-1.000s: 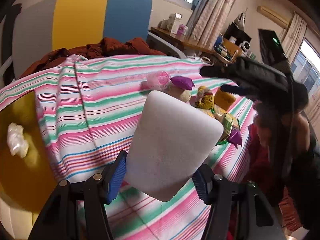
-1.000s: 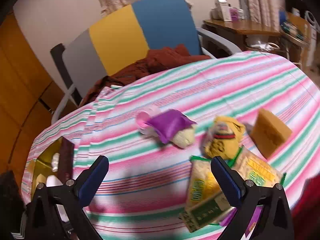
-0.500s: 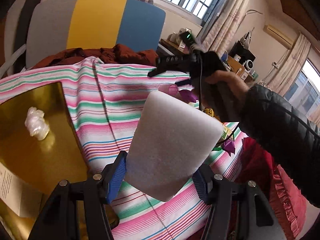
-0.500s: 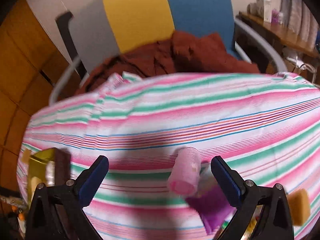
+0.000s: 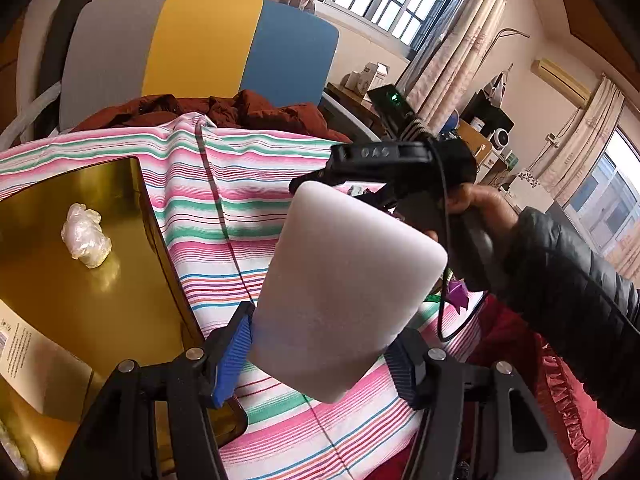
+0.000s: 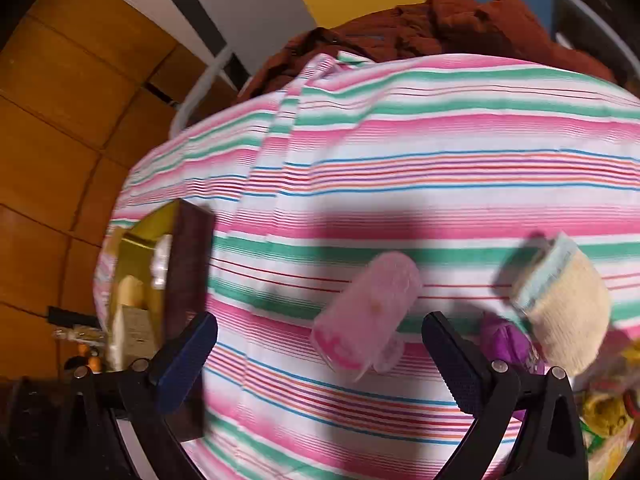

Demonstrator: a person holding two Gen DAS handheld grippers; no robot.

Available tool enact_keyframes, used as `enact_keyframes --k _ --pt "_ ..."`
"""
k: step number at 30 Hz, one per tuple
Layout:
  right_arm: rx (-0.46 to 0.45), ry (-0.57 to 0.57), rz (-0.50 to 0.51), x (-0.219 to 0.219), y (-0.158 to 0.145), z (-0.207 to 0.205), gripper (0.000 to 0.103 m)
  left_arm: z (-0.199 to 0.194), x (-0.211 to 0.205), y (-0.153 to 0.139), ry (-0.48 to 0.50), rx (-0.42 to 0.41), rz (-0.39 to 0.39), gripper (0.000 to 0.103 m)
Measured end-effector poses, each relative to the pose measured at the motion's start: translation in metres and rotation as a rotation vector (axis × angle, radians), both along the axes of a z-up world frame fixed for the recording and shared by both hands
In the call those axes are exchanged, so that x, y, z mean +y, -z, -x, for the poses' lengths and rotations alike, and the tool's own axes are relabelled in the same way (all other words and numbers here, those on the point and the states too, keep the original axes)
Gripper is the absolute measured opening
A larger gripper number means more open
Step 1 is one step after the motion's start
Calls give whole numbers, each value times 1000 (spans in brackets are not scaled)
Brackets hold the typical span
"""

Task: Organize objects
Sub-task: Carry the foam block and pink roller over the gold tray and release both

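The left gripper [image 5: 320, 354] has its blue jaws clamped on the lower sides of a white foam block [image 5: 348, 284], which stands up tilted toward two o'clock above the striped cloth [image 5: 224, 184] covering the desk. At nine o'clock of the block lies a gold tray [image 5: 80, 300] with a crumpled wad of clear plastic [image 5: 85, 236] resting on its bare floor, well apart from the block. Behind the block, at one o'clock, a hand [image 5: 476, 216] in a dark padded sleeve [image 5: 572, 300] holds the right gripper, whose fingertips are hidden behind the block in that view. In the right wrist view the right gripper [image 6: 320, 356] has its jaws spread wide and empty over the striped cloth, with a pink roller [image 6: 368, 312] lying on the cloth between them, nearer the right-hand jaw (touching neither, as far as the blur allows). At three o'clock of the roller sit a purple pouch [image 6: 508, 344] and a cream knitted bundle [image 6: 564, 304], just beside each other. The gold tray shows again at nine o'clock, near the desk's edge. A rust-brown jacket [image 5: 224, 110] is heaped at twelve o'clock against a grey, yellow and blue chair back [image 5: 200, 40]
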State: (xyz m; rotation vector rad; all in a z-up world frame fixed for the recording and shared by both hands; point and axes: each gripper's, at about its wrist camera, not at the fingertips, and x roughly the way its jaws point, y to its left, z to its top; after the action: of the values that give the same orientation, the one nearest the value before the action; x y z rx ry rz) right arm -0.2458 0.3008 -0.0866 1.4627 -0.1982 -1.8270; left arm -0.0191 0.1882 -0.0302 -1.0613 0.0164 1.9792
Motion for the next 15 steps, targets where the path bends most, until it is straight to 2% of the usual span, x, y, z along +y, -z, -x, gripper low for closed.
enact_keyframes --k 6,8,10,11,13,15 --pt "50 17 -78 -9 4 -5 101 -2 -7 -5 -19 14 -2 62" --pt "85 31 -131 -12 6 -8 87 -4 -10 -7 -28 26 -1 62" --pt "88 30 -155 -15 9 -12 58 -4 -14 -9 -37 28 -2 62" --pt "92 35 -173 -16 12 -15 52 -5 -15 -9 -42 29 -3 62" --pt "114 56 -191 -14 14 -18 31 -5 -19 -10 -53 35 -2 62" --pt "120 86 -191 -9 16 -21 30 -4 -22 -12 -64 37 -6 62"
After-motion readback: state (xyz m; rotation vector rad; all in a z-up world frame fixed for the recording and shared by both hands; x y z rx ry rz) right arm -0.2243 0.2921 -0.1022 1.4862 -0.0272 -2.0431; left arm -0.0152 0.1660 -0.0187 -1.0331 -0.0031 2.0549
